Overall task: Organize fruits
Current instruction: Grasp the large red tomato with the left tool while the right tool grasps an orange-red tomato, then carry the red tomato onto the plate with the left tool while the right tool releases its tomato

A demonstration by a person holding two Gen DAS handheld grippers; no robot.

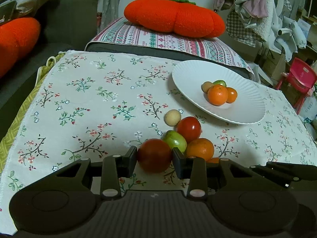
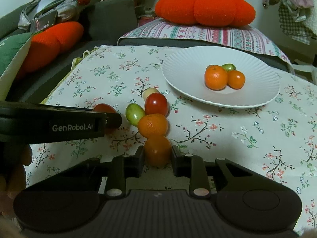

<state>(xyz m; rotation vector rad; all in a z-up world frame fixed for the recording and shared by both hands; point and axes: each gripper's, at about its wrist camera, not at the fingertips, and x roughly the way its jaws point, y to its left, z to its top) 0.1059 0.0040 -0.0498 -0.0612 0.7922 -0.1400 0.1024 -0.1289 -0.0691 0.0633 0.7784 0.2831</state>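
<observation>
Left wrist view shows the left gripper (image 1: pixel 154 155) closed on a round, glossy red tomato (image 1: pixel 154 155), its two black pads pressed against the fruit's flanks just above the floral tablecloth (image 1: pixel 83 103). Right wrist view shows the right gripper (image 2: pixel 157 154) with a small smooth orange fruit (image 2: pixel 157 150) between its pads; they appear to touch both sides, so I read it as gripped.

Both fruits look light, thin-skinned and slick, likely to bruise or squirt out under a hard squeeze, so the widest part, taken gently across the middle, seems the safest hold.

Just ahead of the right gripper lies another orange mandarin (image 2: pixel 153 124), touching the held fruit; beyond it sit a green oval fruit (image 2: pixel 135 114), a second red tomato (image 2: pixel 156 104) and a pale round fruit (image 2: pixel 151 92). Further ahead and to the right stands the white ribbed plate (image 2: pixel 257 95), already carrying several fruits.
</observation>
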